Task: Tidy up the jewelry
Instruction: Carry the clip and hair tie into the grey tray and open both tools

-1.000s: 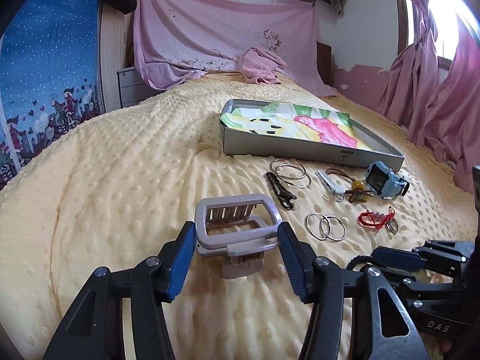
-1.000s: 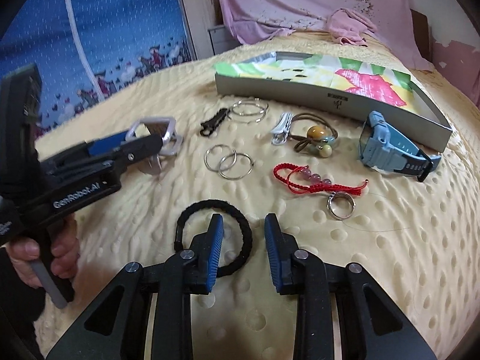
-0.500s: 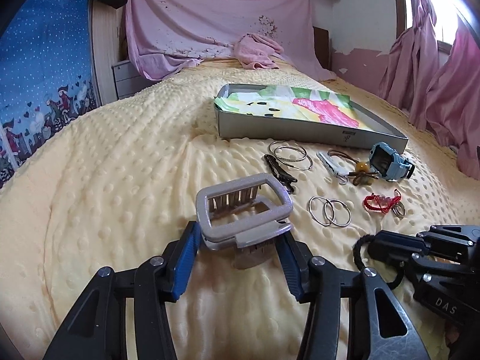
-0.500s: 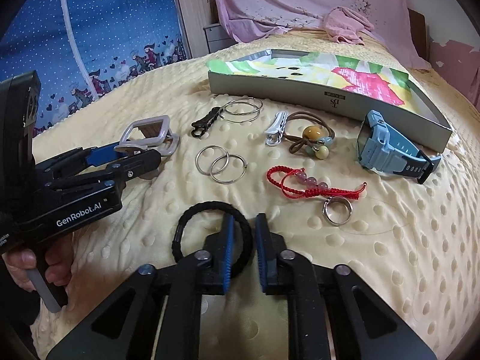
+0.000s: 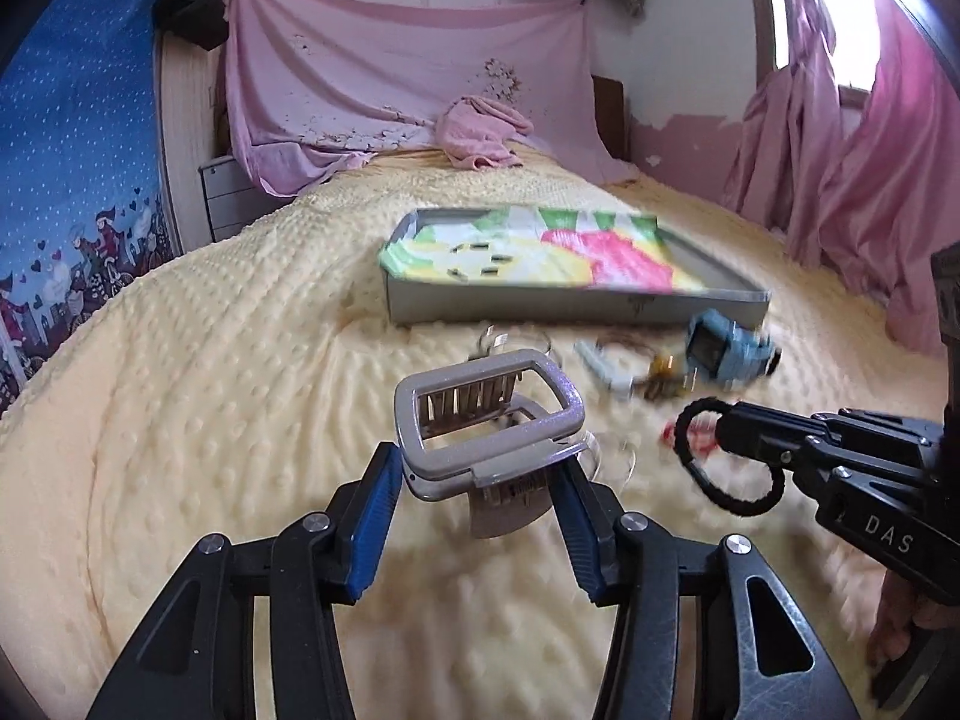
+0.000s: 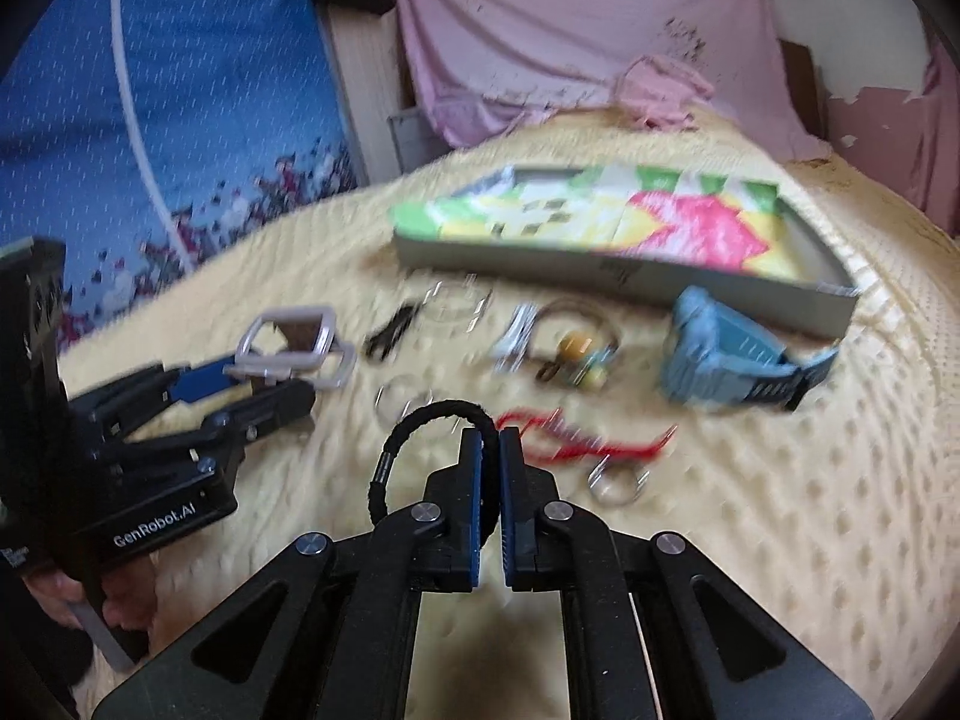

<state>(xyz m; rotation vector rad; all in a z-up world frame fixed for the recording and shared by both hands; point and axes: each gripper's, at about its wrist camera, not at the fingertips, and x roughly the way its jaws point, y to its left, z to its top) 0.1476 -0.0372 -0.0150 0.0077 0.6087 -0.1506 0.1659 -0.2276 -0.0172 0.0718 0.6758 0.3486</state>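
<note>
Left tongs (image 5: 477,495) clamp hair claw (image 5: 486,420); right tongs (image 6: 491,450) pinch hair tie (image 6: 414,450).

I see a bed (image 5: 180,420) bearing a tray (image 6: 630,282), watch (image 6: 720,360), red bracelet (image 6: 576,444), ring (image 6: 618,483), clips and hoops.

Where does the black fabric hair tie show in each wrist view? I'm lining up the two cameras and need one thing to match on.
Left wrist view: the black fabric hair tie hangs at right of centre, pinched by the right gripper reaching in from the right.
Right wrist view: the hair tie loops left of the shut fingers, bottom centre.
Shared landmark: the grey cardboard box lined with bright floral paper, behind the jewelry.
</note>
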